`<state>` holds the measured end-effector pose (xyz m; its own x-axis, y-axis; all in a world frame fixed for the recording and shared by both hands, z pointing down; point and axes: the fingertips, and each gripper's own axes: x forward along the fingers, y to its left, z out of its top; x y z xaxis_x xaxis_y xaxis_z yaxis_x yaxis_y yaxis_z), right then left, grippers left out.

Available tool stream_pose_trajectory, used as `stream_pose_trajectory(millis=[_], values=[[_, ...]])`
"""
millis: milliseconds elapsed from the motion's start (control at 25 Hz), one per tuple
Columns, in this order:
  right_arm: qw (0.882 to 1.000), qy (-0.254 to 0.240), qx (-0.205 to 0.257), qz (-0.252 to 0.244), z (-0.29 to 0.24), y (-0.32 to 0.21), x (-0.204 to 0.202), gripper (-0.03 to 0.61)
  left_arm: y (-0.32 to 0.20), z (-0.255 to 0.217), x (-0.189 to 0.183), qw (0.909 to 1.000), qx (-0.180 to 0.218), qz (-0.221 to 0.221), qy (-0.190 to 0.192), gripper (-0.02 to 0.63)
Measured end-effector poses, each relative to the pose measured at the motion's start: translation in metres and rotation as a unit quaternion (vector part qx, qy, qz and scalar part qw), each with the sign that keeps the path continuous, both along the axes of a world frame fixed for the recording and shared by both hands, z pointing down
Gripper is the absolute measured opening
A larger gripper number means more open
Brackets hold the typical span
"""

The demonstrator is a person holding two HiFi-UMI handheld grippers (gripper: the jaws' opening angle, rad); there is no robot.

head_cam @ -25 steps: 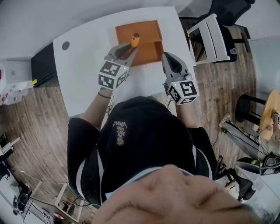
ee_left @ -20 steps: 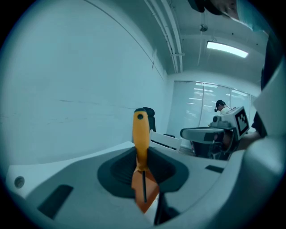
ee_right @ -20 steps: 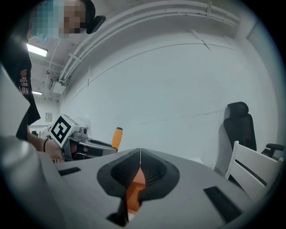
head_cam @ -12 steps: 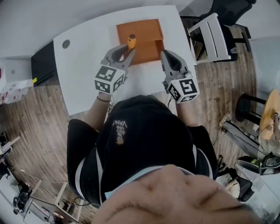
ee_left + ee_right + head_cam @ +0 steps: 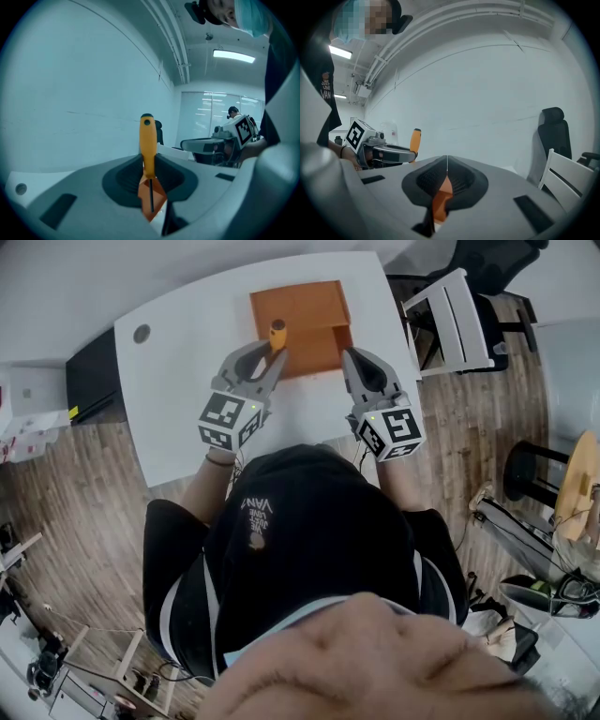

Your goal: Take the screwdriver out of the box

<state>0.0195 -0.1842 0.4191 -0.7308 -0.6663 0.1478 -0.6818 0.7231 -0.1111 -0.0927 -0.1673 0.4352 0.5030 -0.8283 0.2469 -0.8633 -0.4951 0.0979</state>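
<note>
At the upper left of the head view, a dark round hole point(image 5: 142, 336) sat in the white table point(image 5: 178, 399). Right of it, near the upper centre, the left gripper point(image 5: 272, 354) had its jaws narrowed onto the screwdriver point(image 5: 277, 333). The pads clamped it about where the yellow handle meets the dark shaft. The left gripper view showed the screwdriver point(image 5: 147, 140) standing upright in the left gripper point(image 5: 149, 174), handle up and shaft hanging down in front of orange. The tool was over the near edge of the orange box point(image 5: 305, 307), which lay open at the top centre of the table. Whether the tip was clear of the box could not be made out. Just right of the box's near corner, the right gripper point(image 5: 349, 356) pointed toward the top of the frame. In its own view the right gripper point(image 5: 446, 169) had its jaws together with nothing between them. A white chair point(image 5: 457, 320) stood past the table at the upper right.
</note>
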Motion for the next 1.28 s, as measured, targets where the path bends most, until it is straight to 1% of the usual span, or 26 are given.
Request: stream_pose_trajectory(millis=[520,840,1280], values=[[1.000,0.002,-0.006,-0.005,0.005,0.002,-0.007,0.012,0.016,-0.011,-0.005,0.9997,0.023,-0.006,0.006,0.084],[1.000,0.007,-0.014,-0.004,0.012,-0.001,-0.008,0.012,0.019,-0.008,-0.006,0.9997,0.020,-0.010,0.009,0.084],[0.999,0.034,-0.020,0.000,0.021,-0.001,-0.011,0.012,0.021,-0.007,-0.010,0.9997,0.021,-0.010,0.005,0.084]])
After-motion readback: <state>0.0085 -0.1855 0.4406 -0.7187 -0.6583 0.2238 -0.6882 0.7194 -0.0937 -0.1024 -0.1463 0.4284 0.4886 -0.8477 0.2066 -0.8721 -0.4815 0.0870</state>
